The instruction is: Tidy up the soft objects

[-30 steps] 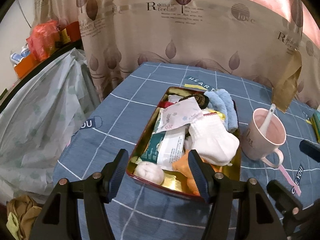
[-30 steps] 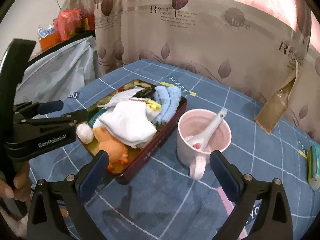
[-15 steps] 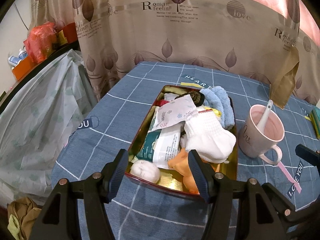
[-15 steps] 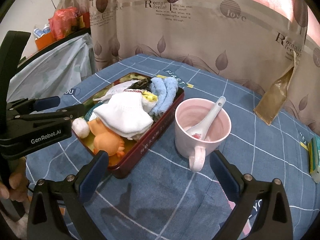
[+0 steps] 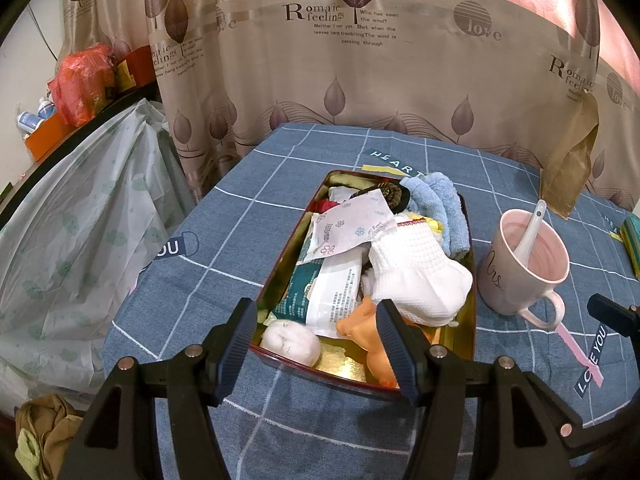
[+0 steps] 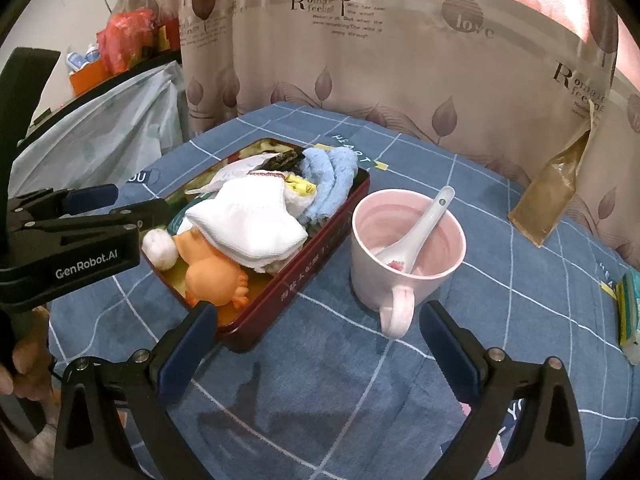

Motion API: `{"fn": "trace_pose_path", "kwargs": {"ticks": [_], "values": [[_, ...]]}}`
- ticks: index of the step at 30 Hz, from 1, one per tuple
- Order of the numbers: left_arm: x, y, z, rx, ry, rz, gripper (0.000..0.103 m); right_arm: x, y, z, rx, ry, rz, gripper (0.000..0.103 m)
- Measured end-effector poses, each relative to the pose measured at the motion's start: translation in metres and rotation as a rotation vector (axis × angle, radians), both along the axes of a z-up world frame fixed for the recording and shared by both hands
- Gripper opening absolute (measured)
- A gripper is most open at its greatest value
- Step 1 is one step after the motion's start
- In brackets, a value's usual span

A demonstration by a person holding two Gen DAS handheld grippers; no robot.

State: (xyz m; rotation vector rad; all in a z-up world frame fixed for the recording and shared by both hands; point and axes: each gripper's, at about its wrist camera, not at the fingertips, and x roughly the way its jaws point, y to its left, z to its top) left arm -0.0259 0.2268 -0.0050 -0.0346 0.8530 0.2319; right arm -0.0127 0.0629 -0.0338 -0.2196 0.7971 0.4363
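Note:
A dark red tin (image 5: 280,284) (image 6: 312,264) with a gold inside sits on the blue checked tablecloth, packed with soft things. On top lies a white sock (image 5: 416,276) (image 6: 248,220). A blue towel (image 5: 444,208) (image 6: 332,176) fills the far end; an orange soft toy (image 5: 368,332) (image 6: 216,272) and a white ball (image 5: 290,342) (image 6: 160,250) lie at the near end. My left gripper (image 5: 316,344) (image 6: 120,204) hovers open over the near end, holding nothing. My right gripper (image 6: 320,356) stands open and empty in front of the tin and mug.
A pink mug (image 5: 524,268) (image 6: 404,248) with a white spoon (image 6: 420,224) stands right of the tin. A brown pouch (image 6: 552,196) leans on the curtain. A green packet (image 6: 630,312) lies at the far right. A plastic-covered heap (image 5: 80,232) lies left of the table.
Both views have shifted slightly, so the tin and mug sit a little differently in frame. Jaws of both grippers stay as wide as before; nothing taken or released.

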Motion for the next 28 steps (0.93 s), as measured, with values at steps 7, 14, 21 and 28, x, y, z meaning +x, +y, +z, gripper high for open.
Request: {"fn": "trace_pose_path", "kwargs": {"ticks": [7,14,21,28], "values": [[-0.0001,-0.0001,-0.0004,-0.001,-0.001,0.0,0.063,-0.0003,0.0033,0.0001,-0.005,0.007,0.0,0.1],[-0.0005,0.0005,-0.0001,-0.001,0.003,0.003,0.063,-0.0001,0.006,-0.0016,-0.01,0.013,0.001,0.1],[-0.0023,0.0018,0.0023,0.004,-0.013,-0.005,0.063,-0.0008,0.0069,-0.0022,-0.01,0.013,0.002,0.1],[-0.001,-0.0006,0.0006,0.002,0.005,-0.003,0.063,-0.0013,0.0079,-0.0028,-0.012,0.01,-0.001,0.1]]}}
